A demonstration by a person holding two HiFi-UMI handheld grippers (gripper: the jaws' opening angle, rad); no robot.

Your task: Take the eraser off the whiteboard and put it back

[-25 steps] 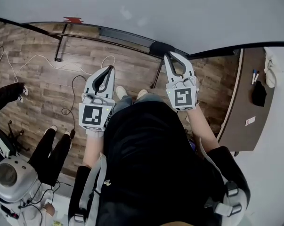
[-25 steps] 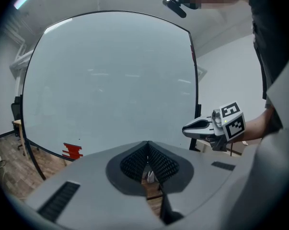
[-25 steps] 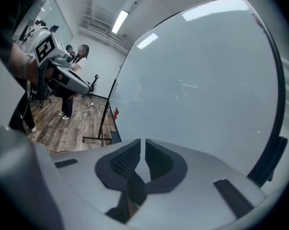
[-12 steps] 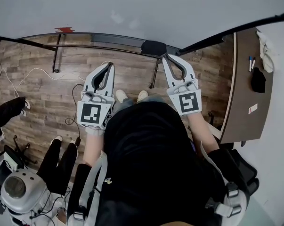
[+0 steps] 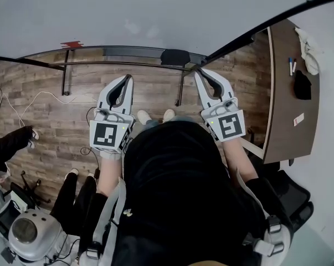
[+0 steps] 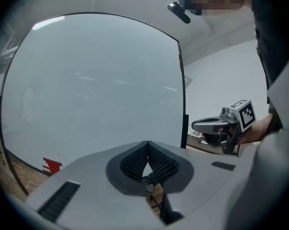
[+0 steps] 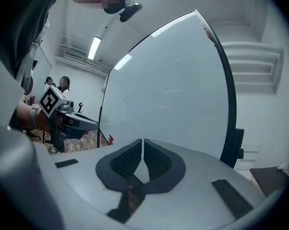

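Both grippers are held up roughly level in front of the whiteboard [image 5: 155, 10]. The left gripper [image 5: 128, 79] is seen with its jaws pressed together and nothing between them. The jaws of the right gripper [image 5: 202, 73] have just been closing and are shut on nothing as well.

The eraser [image 5: 175, 57] (probably, since it's only a small dark block in the head view) is found on the board's bottom rail. It is ahead of both sets of jaws and between them, nearer the right tips. Its long axis is laid along the rail, so crosswise to the way the jaws point. Which end counts as the front can't be told.

Step-wise, two readings are fitted: the eraser is parked on the board waiting to be pulled off, or it's already put back and the jaws emptied. That isn't settled here, so no next move can be called.
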